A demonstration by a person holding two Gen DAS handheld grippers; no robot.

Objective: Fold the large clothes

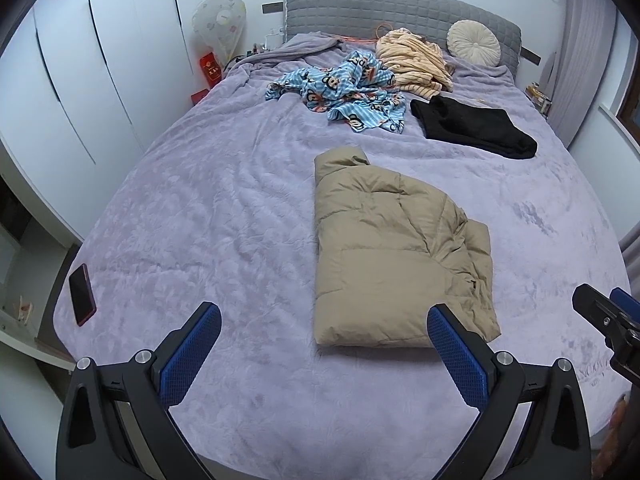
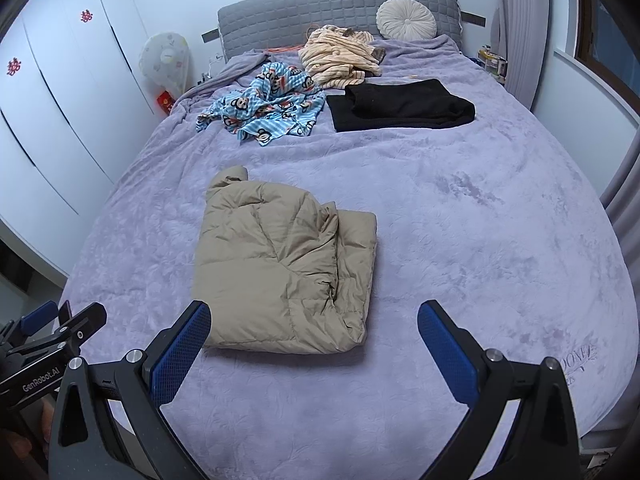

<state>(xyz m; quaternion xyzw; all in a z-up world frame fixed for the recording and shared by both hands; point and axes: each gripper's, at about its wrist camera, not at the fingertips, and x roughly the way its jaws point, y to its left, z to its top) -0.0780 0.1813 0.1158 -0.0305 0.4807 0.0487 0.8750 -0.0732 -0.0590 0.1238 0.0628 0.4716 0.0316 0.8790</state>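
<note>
Phone (image 1: 82, 295): we are seeing a flat dark slab with a red edge lying at the bed's left rim.
Left gripper (image 1: 324, 318): we are holding its blue ribbed pads spread wide, gripping nothing, above the lilac plush blanket (image 1: 208, 216).
Puffer jacket (image 1: 394, 254): tan, quilted and puffy, it is lying folded into a thick rectangle mid-bed.
Right gripper (image 2: 314, 314): we are keeping its jaws apart and empty, hovering near the jacket's front edge.
Far clothes: crumpled blue monkey-print fabric (image 2: 266, 106), striped cream garment (image 2: 340, 60), folded black knit (image 2: 402, 106).

Right hand-held gripper (image 2: 314, 320) spread wide, empty, above lilac bedspread (image 2: 460, 240); folded tan jacket (image 2: 280, 264) just beyond.
</note>
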